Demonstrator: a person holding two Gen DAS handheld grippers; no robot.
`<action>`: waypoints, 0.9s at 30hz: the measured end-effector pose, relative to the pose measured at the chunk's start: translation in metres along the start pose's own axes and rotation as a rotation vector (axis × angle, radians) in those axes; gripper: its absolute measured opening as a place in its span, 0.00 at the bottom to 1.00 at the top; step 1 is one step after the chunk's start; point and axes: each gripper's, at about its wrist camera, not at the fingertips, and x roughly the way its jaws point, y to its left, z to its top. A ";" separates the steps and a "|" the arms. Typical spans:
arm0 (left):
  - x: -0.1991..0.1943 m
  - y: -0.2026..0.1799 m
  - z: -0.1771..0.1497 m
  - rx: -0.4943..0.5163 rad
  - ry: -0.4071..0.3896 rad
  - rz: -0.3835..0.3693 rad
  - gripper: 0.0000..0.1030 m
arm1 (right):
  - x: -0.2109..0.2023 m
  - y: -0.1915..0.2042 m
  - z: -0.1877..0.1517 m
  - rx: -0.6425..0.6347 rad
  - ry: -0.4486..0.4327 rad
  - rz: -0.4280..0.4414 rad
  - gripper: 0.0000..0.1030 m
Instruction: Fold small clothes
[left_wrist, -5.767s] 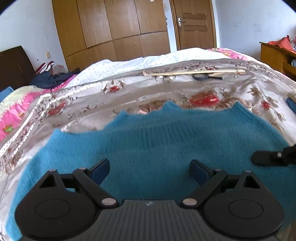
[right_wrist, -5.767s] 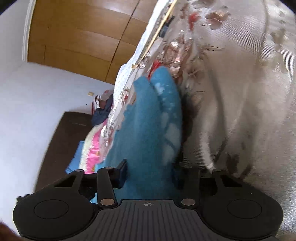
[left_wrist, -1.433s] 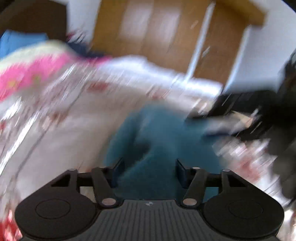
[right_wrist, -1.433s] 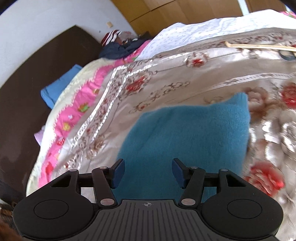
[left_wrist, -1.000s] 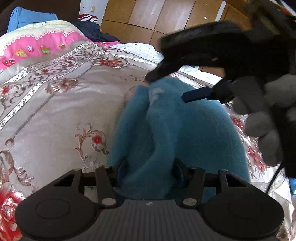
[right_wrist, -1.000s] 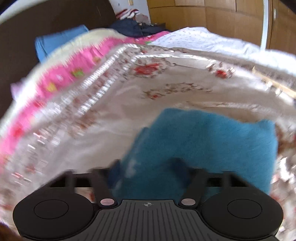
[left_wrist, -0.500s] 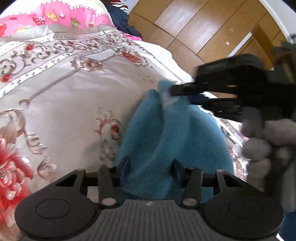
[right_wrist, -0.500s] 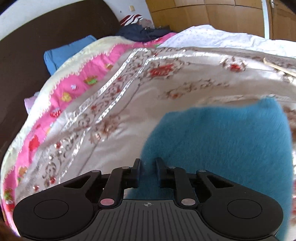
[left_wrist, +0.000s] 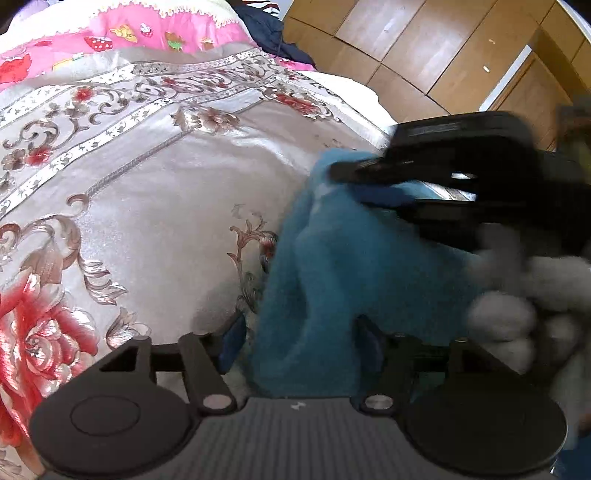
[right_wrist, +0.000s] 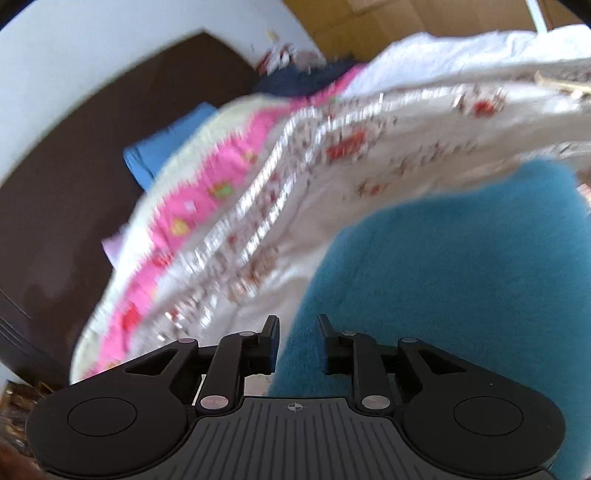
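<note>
Floral bedspread (left_wrist: 155, 192), wooden wardrobe (left_wrist: 406, 44) behind

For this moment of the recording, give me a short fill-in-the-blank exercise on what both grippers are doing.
1. Both grippers hold a fuzzy sweater coloured ____.
2. The left gripper grips a thick ____ of that sweater.
3. The right gripper is ____ on the sweater's edge.
4. The bedspread under the sweater has a ____ pattern.

Missing words: blue; fold; shut; floral
</note>
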 end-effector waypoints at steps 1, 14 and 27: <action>-0.001 -0.003 0.000 0.016 -0.004 0.008 0.76 | -0.016 -0.003 -0.001 -0.015 -0.025 -0.014 0.22; -0.045 -0.033 0.020 0.174 -0.125 0.116 0.75 | -0.106 -0.066 -0.048 -0.060 -0.095 -0.201 0.36; 0.055 -0.089 0.050 0.442 -0.044 0.131 0.89 | -0.061 -0.075 -0.092 -0.072 0.027 -0.245 0.45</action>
